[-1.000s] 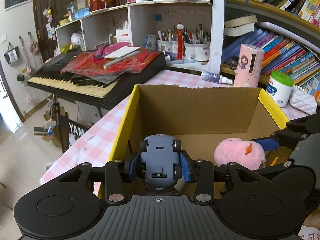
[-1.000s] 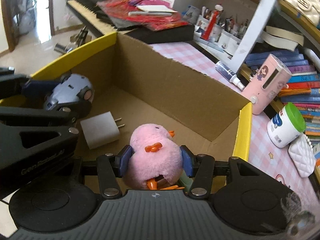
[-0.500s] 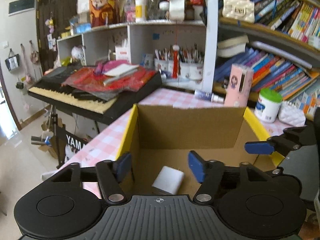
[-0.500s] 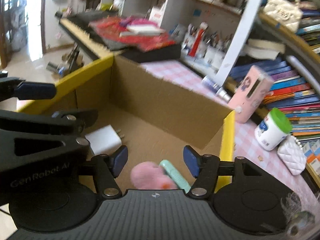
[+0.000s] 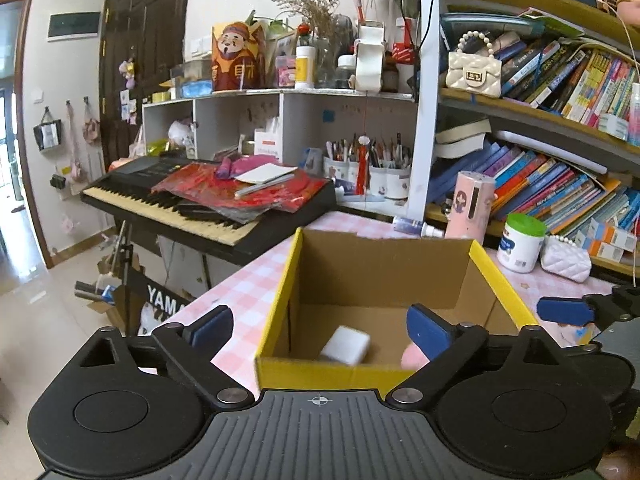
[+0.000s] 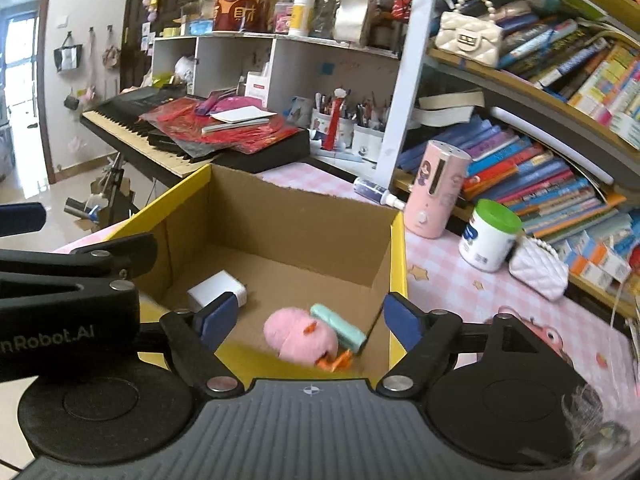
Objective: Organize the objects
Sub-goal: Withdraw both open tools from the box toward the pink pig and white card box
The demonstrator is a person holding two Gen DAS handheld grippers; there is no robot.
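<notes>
Cardboard box, yellow-edged, sits on the pink checked tablecloth. Inside the box: pink plush toy near the front wall, mint-green bar touching its right side, white charger toward the left wall. Left gripper and right gripper both hover above the box's near rim, jaws spread wide, holding nothing.

Left of left gripper: "YAMA" on keyboard stand banner. "nRobot.AI" on left gripper body, right view.
</notes>
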